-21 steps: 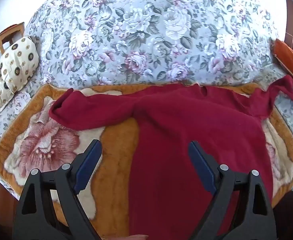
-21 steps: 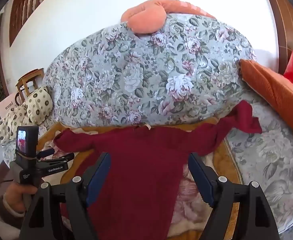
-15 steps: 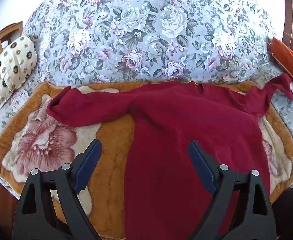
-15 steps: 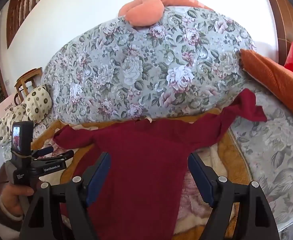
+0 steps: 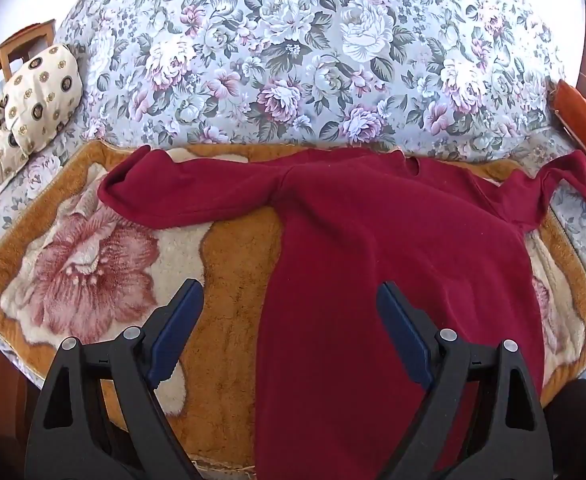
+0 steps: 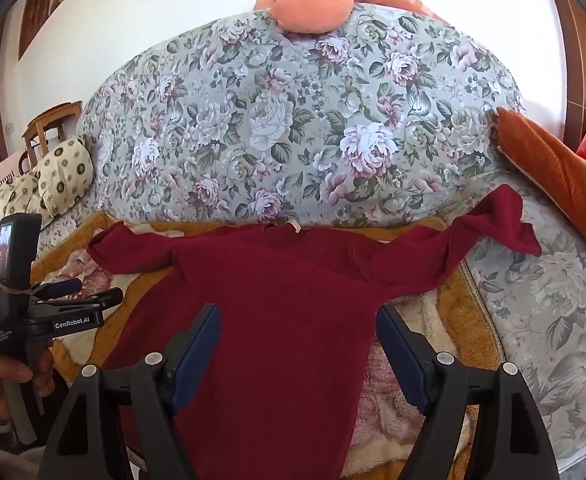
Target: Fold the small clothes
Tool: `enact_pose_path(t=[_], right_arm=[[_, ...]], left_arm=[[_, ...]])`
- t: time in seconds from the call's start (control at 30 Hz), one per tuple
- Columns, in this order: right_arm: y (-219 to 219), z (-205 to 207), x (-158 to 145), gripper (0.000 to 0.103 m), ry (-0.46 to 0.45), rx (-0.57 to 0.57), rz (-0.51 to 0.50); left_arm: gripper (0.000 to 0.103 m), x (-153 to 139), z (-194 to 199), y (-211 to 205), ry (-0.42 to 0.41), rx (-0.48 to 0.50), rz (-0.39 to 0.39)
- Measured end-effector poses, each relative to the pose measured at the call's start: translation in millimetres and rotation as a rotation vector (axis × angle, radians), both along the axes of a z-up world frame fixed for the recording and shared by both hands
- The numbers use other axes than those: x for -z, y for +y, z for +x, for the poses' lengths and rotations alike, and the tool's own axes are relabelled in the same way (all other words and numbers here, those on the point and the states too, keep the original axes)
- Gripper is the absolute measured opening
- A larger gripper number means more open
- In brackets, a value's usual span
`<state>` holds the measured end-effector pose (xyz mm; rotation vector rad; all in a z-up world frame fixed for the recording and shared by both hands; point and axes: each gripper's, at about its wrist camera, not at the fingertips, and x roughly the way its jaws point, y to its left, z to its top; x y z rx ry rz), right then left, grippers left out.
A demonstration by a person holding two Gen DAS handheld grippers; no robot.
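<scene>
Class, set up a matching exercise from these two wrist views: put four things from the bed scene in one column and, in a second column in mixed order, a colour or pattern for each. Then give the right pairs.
Things:
1. sweater
2. big bedding roll
3. small pillows
4. long cushion

Colours or patterns:
A. cream with dark round dots
B. plain dark red
C. orange
D. grey-green with pale flowers

Pairs: 1-B, 2-D, 3-A, 4-C

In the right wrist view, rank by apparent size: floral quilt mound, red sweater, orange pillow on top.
1. floral quilt mound
2. red sweater, though it lies nearer the camera
3. orange pillow
</scene>
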<state>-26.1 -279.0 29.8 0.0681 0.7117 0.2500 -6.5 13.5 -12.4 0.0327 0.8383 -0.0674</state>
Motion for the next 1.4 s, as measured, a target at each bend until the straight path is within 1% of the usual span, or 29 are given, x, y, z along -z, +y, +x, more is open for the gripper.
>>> enact_pose_path(t=[0.23,0.33,0.43,0.47,0.73,0.9,1.13,1.4], right_arm=[[10,-1,1,0.077,-0.018,-0.01,-0.047],[13,-1,2,0.077,-0.022,-0.017,-0.059],[15,2,2,0.077,-0.012,-0.02,-0.054],[16,2,2,0.077,-0.008,-0.02,-0.053],[21,3,5,0.077,-0.006,-0.032,-0.056],[21,5,7,0.077,-0.003,-0.03,-0.053],[23,8,10,0.077,0.006,-0.036,-0.043],[30,16,12,0.077,0.014,-0.046,-0.042]], left_arm=[[0.088,2,1,1,0.006,-0.015,0.004],[0.088,3,2,1,0.005,-0.026,0.021],[0.088,5,2,0,0.001,-0.028,0.029],[0.088,6,2,-1,-0.005,-0.057,0.047],[0.088,5,1,-5,-0.002,-0.051,0.047],[0.088,6,3,-4,0.007,-0.058,0.029],[0.088,6,5,-4,0.012,-0.046,0.037],[0.088,9,9,-1,0.018,-0.06,0.045]])
